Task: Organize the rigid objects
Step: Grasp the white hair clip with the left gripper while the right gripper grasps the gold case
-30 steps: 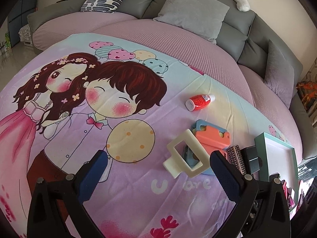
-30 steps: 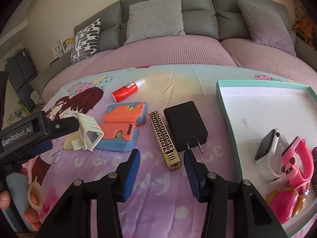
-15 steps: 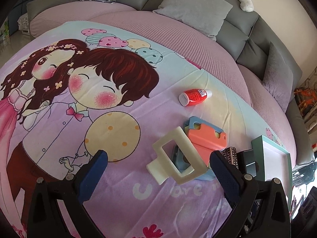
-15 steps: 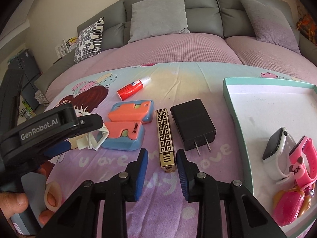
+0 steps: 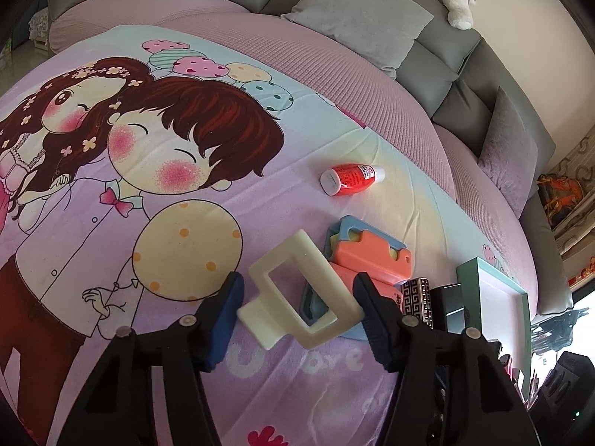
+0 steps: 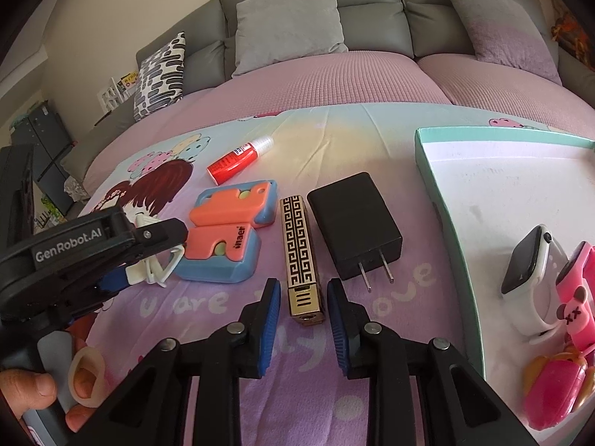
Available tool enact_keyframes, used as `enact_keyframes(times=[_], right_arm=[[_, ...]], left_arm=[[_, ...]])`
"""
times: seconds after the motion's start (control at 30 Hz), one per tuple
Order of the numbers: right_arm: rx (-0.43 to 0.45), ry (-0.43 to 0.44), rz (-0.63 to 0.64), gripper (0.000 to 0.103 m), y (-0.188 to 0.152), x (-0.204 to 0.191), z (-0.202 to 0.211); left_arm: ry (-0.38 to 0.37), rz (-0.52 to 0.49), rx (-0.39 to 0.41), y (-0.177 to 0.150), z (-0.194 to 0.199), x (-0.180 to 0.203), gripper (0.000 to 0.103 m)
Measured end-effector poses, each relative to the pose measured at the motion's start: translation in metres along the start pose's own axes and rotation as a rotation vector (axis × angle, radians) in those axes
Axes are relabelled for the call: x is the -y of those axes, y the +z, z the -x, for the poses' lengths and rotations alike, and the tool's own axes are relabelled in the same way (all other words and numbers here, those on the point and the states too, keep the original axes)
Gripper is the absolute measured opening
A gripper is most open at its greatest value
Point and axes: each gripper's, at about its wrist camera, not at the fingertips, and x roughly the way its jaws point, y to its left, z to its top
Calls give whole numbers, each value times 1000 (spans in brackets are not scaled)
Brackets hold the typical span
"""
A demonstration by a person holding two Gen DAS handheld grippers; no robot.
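We take the orange-and-blue case (image 6: 223, 239), lying on the cartoon-print blanket (image 5: 156, 223), as our landmark. Just to its left, touching its near corner, the cream hair clip (image 5: 301, 293) sits tilted between the blue pads of our left gripper (image 5: 297, 314); the jaws are closing, with the right pad (image 5: 366, 319) at the clip's edge and the left pad (image 5: 227, 310) just beside its tab, so we cannot tell whether they press yet. Immediately right of the case lies the gold lighter (image 6: 300, 256) with its black key pattern, end toward us. Our right gripper (image 6: 302, 321) straddles that near end; its jaws are closing too, with a gap visible on both sides of the lighter. Right of the lighter rests the black charger (image 6: 353, 230), prongs toward us. Beyond the case lies the red bottle (image 6: 232, 160). Far right of the case, the teal-rimmed tray (image 6: 431, 174) holds a white watch (image 6: 528, 260) and pink toys (image 6: 572, 286).
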Motion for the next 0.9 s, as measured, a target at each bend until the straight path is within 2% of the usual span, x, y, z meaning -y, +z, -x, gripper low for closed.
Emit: enact_keyframes(times=[0.53, 0.67, 0.9], right_arm=[[-3, 5, -14, 27, -1, 3, -2], [-1, 6, -23, 21, 0, 4, -2], [16, 14, -12, 18, 1, 3, 4]], left_arm=[[14, -19, 2, -2, 0, 4, 59], [19, -26, 1, -2, 1, 6, 59], [11, -43, 12, -1, 5, 11, 59]])
